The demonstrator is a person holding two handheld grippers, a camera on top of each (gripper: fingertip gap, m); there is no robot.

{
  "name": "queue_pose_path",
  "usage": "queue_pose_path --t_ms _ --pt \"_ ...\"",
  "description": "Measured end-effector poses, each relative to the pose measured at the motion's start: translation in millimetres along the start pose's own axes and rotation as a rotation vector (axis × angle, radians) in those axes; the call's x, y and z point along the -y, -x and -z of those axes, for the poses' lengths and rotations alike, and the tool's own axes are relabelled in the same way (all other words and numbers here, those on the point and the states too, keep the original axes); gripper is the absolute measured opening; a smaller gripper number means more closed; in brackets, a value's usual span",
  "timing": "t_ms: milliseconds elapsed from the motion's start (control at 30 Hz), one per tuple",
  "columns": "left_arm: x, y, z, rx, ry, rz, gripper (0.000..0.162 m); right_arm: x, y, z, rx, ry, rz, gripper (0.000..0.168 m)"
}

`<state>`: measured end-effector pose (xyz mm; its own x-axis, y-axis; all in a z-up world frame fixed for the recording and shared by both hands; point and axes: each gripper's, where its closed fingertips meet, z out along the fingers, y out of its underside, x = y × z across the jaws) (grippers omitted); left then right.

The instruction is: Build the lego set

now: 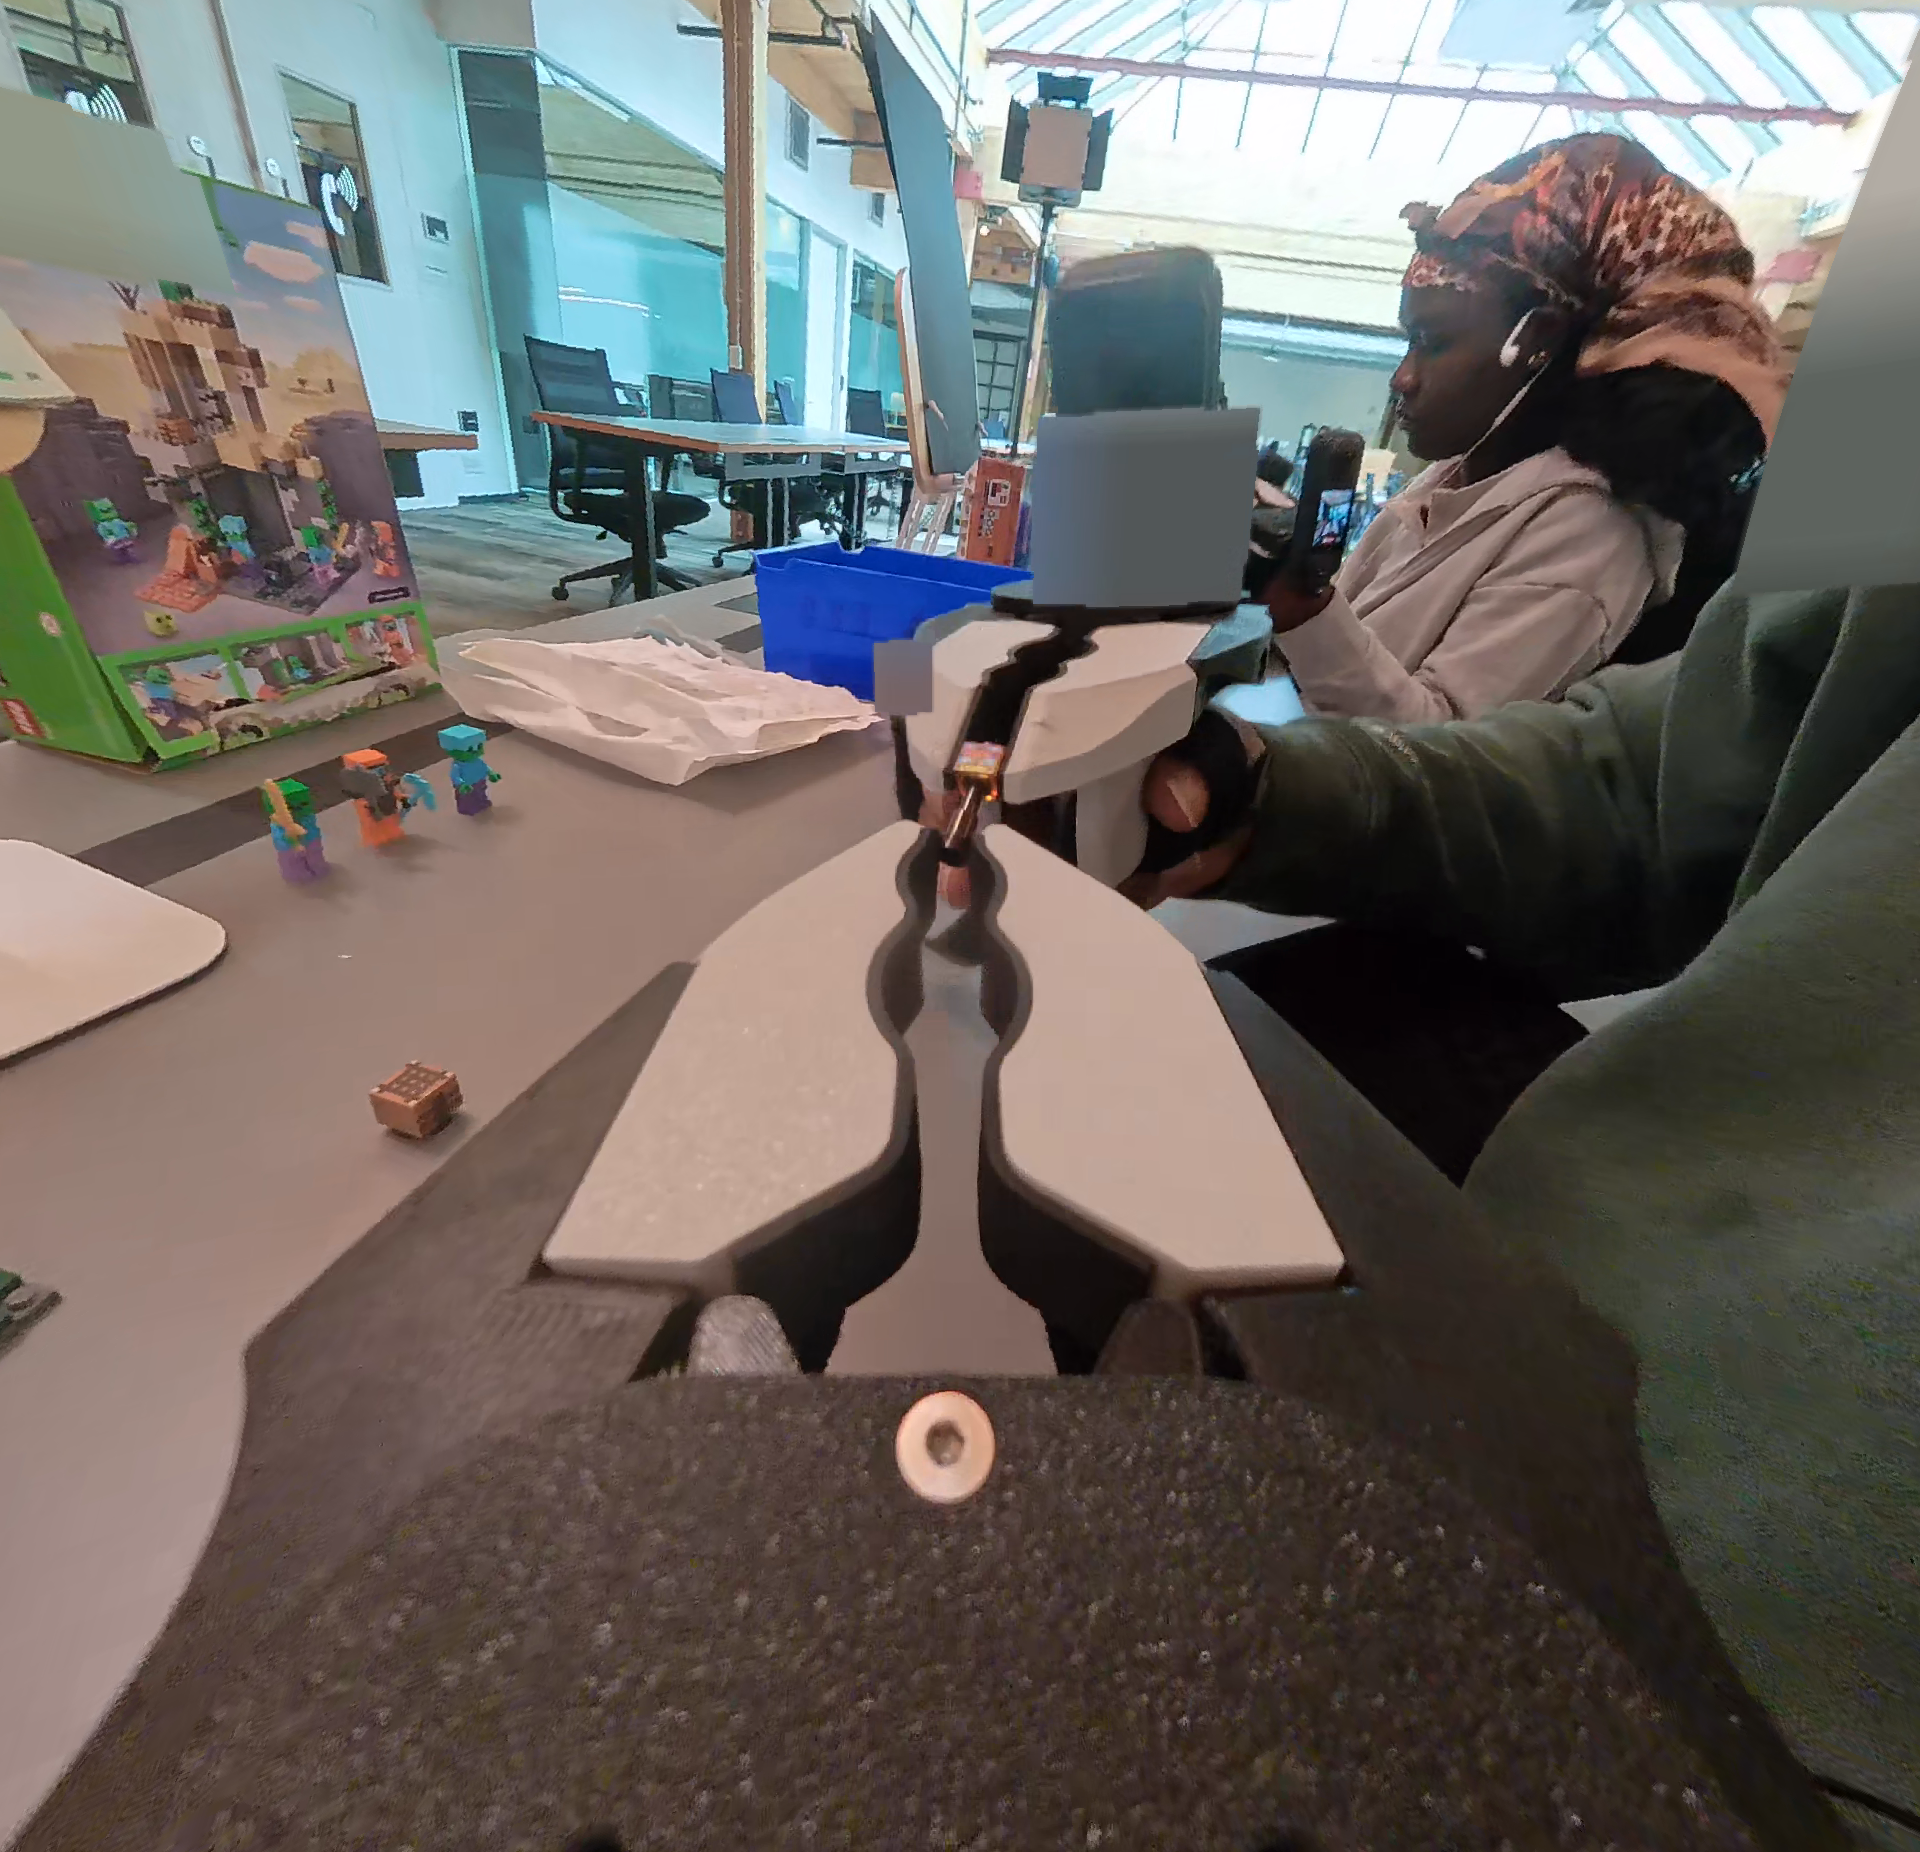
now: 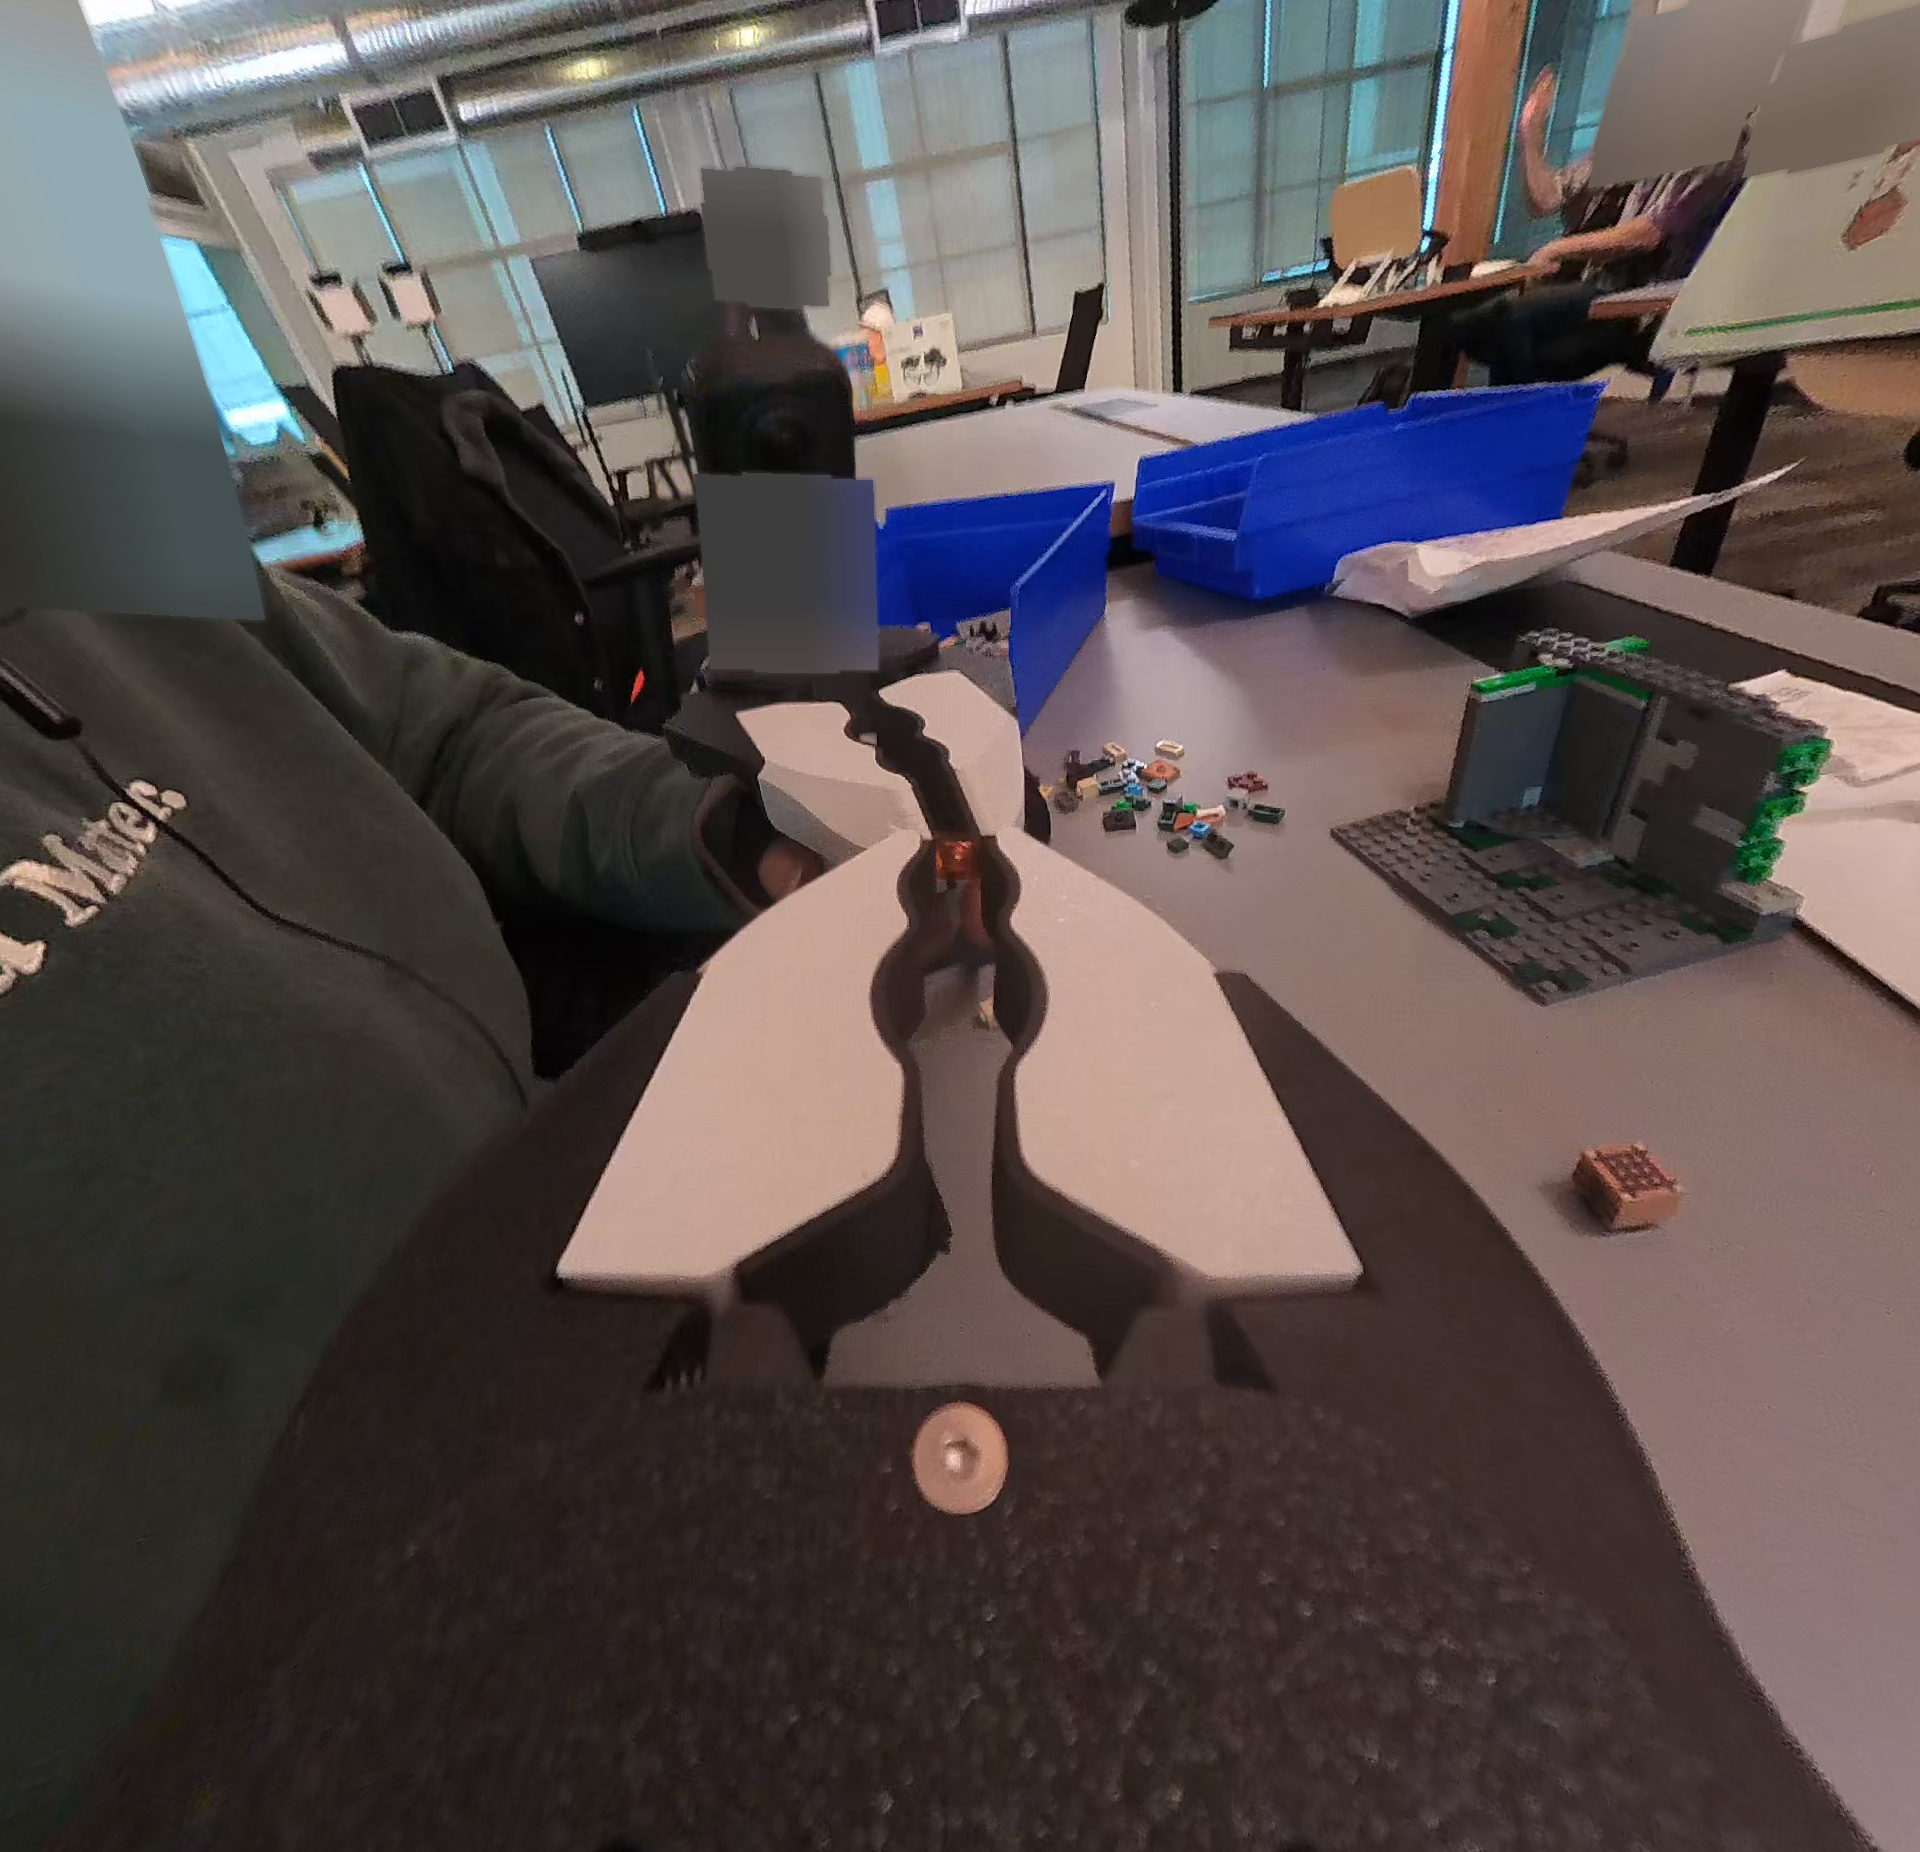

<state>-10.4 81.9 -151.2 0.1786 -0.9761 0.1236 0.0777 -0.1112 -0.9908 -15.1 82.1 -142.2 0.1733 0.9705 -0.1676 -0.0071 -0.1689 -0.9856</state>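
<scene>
My two grippers meet tip to tip above the grey table (image 1: 499,971). A small stick-shaped lego piece (image 1: 968,800) with an orange end sits between them. My left gripper (image 1: 948,848) is shut on its dark lower end. My right gripper (image 1: 985,763), held by a gloved hand, pinches the orange end. In the right wrist view the orange end (image 2: 954,857) shows between the tips of my right gripper (image 2: 954,852), with my left gripper (image 2: 940,815) just beyond. A part-built grey and green lego structure (image 2: 1621,815) stands on its baseplate to the right.
Three minifigures (image 1: 374,794) stand before the lego box (image 1: 208,514). A small brown block (image 2: 1626,1184) lies alone. Loose pieces (image 2: 1164,794) are scattered near blue bins (image 2: 1351,514). A crumpled white bag (image 1: 665,701) and a white pad (image 1: 83,950) lie on the table. A seated person (image 1: 1507,576) is beyond. The grippers are tip to tip, or close to it. Left tips and right tips are each some 20 cm from the small brown block (image 2: 1626,1184). It turns up in the left wrist view (image 1: 429,1082) as well.
</scene>
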Motion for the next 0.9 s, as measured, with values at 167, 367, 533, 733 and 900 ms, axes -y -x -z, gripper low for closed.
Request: queue_pose_path --t_ms 167,367,533,733,900 --pt "-12 10 2 0.068 0.125 -0.115 0.013 -7 -8 -3 0.016 0.19 0.078 0.007" --pt "-29 75 44 0.349 0.365 -0.283 0.014 -29 -62 -12 -0.009 0.624 0.275 0.007" --pt "-49 123 88 0.558 0.535 -0.331 0.008 -54 -100 -44 0.067 0.794 0.254 0.007" --pt "-61 141 108 0.593 0.558 -0.258 0.006 -92 -134 -71 0.118 0.963 0.273 0.007" --pt "-65 143 108 0.594 0.574 -0.272 0.006 -107 -153 -76 0.151 1.009 0.255 0.007"
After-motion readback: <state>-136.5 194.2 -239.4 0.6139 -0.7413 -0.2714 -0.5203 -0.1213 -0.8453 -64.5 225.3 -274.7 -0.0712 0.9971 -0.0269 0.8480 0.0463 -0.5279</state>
